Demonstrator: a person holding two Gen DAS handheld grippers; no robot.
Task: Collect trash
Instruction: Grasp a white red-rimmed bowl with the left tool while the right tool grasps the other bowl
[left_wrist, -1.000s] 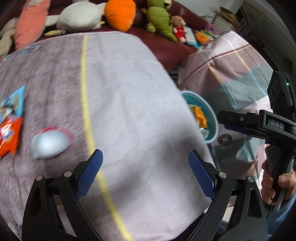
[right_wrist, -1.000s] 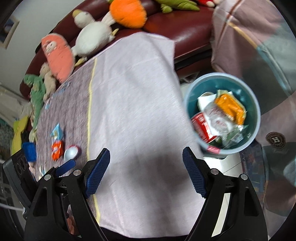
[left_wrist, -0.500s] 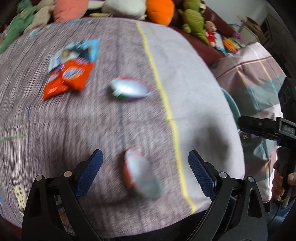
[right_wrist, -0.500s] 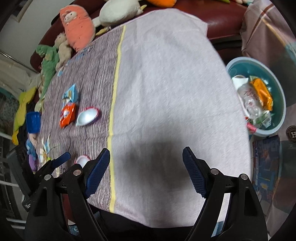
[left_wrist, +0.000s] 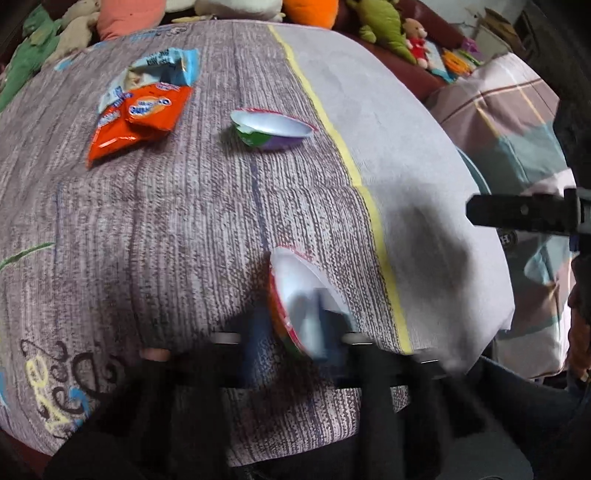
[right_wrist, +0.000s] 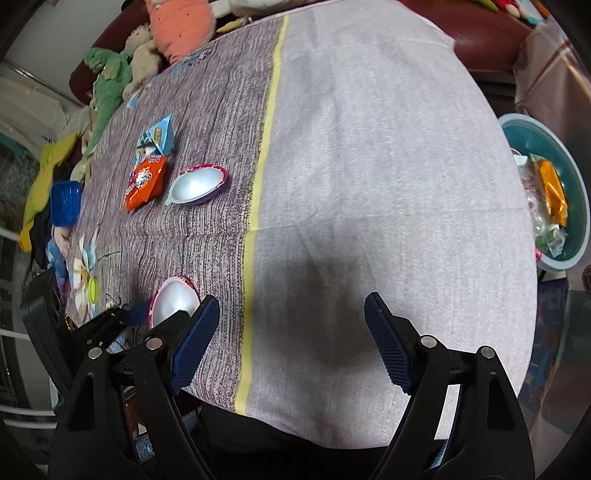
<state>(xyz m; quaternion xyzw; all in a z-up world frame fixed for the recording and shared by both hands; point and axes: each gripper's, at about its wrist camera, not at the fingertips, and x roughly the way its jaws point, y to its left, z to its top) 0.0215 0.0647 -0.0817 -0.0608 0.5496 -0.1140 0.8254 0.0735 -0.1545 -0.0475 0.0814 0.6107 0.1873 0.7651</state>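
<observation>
The step in hand looks like the left gripper (left_wrist: 291, 332) picking up the near foil cup (left_wrist: 303, 299), a small empty dessert shell lying on its side on the counter (left_wrist: 166, 229), low in the left wrist frame and just left of the yellow stripe (left_wrist: 369, 206). To do it well, the fingers should straddle the cup across its rim rather than its slippery rounded back, close gently so the thin shell does not crumple and squirt out, and lift clear before swinging toward the basin (right_wrist: 576, 177) at the right edge of the right wrist frame, which already holds wrappers.

The left gripper is heavily blurred. Its jaws seem narrowed to either side of the cup, one blue pad (left_wrist: 258, 332) at its left and the other overlapping its mouth, but I cannot tell whether they pinch it yet.

The right gripper (right_wrist: 291, 347) hangs over bare cloth at the bottom of its frame with jaws spread wide, holding and touching nothing.

More trash waits in the upper left of the left wrist frame: a second foil cup (left_wrist: 271, 129), an orange wrapper (left_wrist: 136, 118) and a blue wrapper (left_wrist: 159, 70) touching it.
</observation>
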